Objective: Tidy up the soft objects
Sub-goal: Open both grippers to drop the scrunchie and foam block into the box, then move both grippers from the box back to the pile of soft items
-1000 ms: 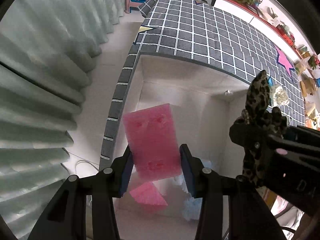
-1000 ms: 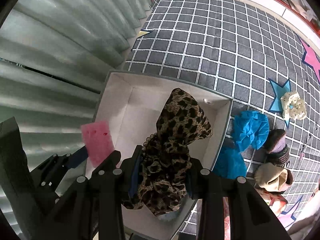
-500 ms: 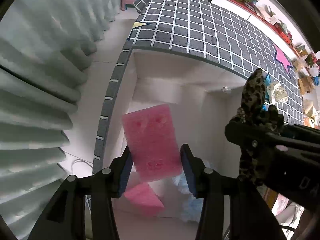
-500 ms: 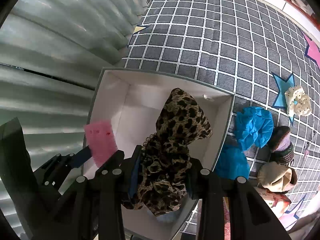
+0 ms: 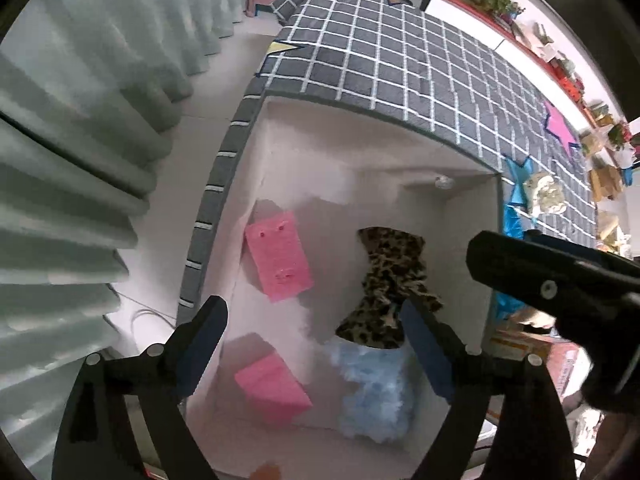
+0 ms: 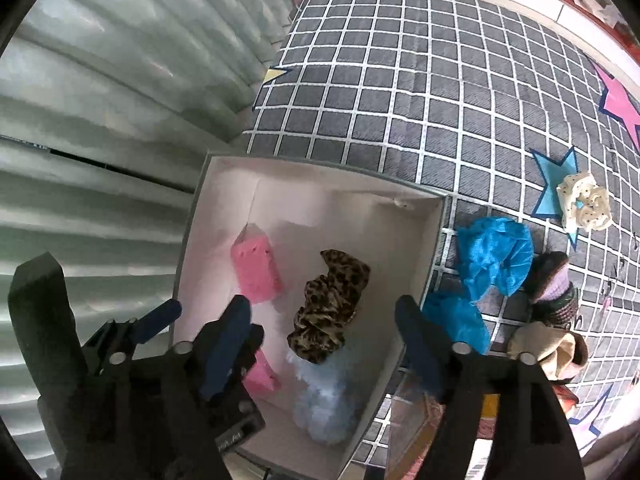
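Grey checked cloth covers the tabletop [image 6: 400, 80], with pale curtains [image 5: 80, 120] at the left of the frame. At centre, a white box [image 6: 434, 240] holds a pink sponge [image 5: 279, 258] and a leopard-print scrunchie [image 6: 328, 304]. Both the left hand-held gripper [image 5: 312, 344] and the right hand-held gripper [image 6: 320, 344] have just been opened wide, nothing between their jaws. The blue scrunchie [image 6: 496, 256] beside the box looks light and limp; its bunched middle is best pinched.
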Action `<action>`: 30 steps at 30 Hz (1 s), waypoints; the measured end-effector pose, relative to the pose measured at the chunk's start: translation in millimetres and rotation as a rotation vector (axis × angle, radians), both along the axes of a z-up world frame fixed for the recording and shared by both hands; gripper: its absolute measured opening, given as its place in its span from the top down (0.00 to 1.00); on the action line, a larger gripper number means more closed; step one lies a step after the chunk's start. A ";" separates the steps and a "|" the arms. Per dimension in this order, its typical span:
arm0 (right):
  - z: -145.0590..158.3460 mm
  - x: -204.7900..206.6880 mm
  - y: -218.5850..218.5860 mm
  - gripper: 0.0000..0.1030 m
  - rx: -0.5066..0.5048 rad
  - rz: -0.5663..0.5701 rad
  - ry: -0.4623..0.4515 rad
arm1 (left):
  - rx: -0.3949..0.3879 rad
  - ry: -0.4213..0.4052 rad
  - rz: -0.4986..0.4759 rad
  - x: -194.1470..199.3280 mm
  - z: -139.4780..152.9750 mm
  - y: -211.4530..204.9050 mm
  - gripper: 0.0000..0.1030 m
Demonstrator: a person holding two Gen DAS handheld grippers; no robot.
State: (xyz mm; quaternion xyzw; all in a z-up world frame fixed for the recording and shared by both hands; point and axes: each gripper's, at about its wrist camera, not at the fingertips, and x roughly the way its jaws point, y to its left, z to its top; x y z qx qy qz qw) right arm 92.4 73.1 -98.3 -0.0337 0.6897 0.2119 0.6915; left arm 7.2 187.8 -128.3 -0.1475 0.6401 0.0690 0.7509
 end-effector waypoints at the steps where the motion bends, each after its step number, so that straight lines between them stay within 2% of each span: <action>1: 2.7 1.0 -1.6 0.15 -0.003 -0.004 -0.005 | -0.025 -0.005 -0.004 0.6 2.4 -0.9 0.12; 8: 31.0 8.5 -40.3 0.15 0.005 -0.075 -0.033 | -0.125 -0.057 -0.027 9.9 27.4 -13.4 0.11; 16: 49.7 24.4 -141.0 0.15 -0.025 -0.264 -0.060 | -0.207 -0.063 -0.118 36.9 51.6 -57.8 0.11; 22: 26.1 24.7 -207.4 0.15 -0.057 -0.397 0.004 | -0.179 -0.029 -0.204 56.8 54.6 -102.4 0.11; 30: -25.3 25.5 -229.2 0.15 -0.095 -0.393 0.082 | -0.145 0.021 -0.249 78.3 43.5 -141.8 0.11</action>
